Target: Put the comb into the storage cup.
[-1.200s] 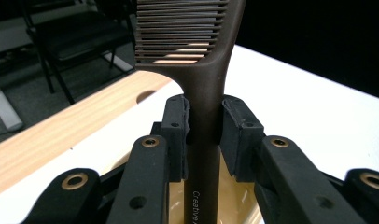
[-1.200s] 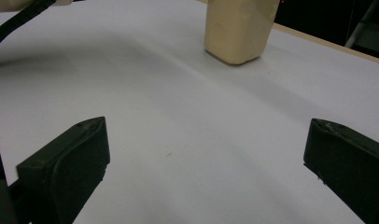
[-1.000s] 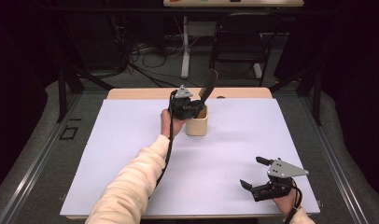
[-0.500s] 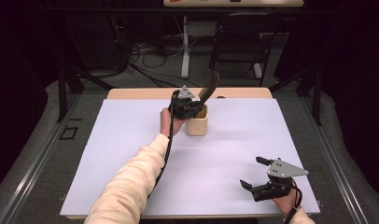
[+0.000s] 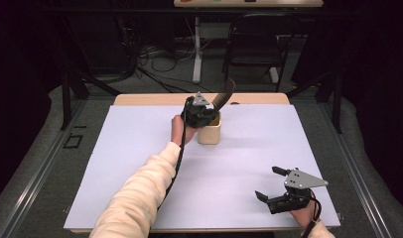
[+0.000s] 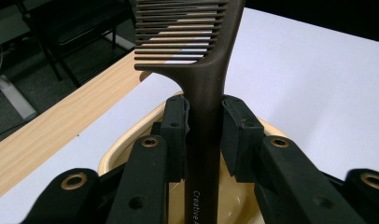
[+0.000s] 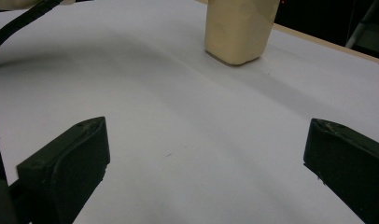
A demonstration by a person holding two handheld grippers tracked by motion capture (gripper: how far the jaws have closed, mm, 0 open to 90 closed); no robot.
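while the left gripper (image 5: 205, 112) hangs over the beige cup (image 5: 209, 132) near the far middle of the table (image 5: 140, 148), its fingers (image 6: 234, 135) are pressed narrow against the handle of a dark brown comb (image 6: 204, 93), which stands nearly upright with its lower handle down inside the cup and its toothed end sticking up and leaning away toward the far right in the high view. seen from the left gripper view, the pads clamp the handle just below where the teeth begin, one on each flat side. the comb looks like hard plastic, so it is probably light and stiff, with a smooth handle that could slide or swivel between the pads if the squeeze is slack; the plain handle seems the best place to hold it, since the thin teeth look more likely to bend or snag. the cup also looks light and might tip if the comb catches its rim. the right gripper (image 5: 284, 196) rests low at the near right of the table, well apart from the cup, its fingers (image 7: 68, 158) spread wide and holding nothing
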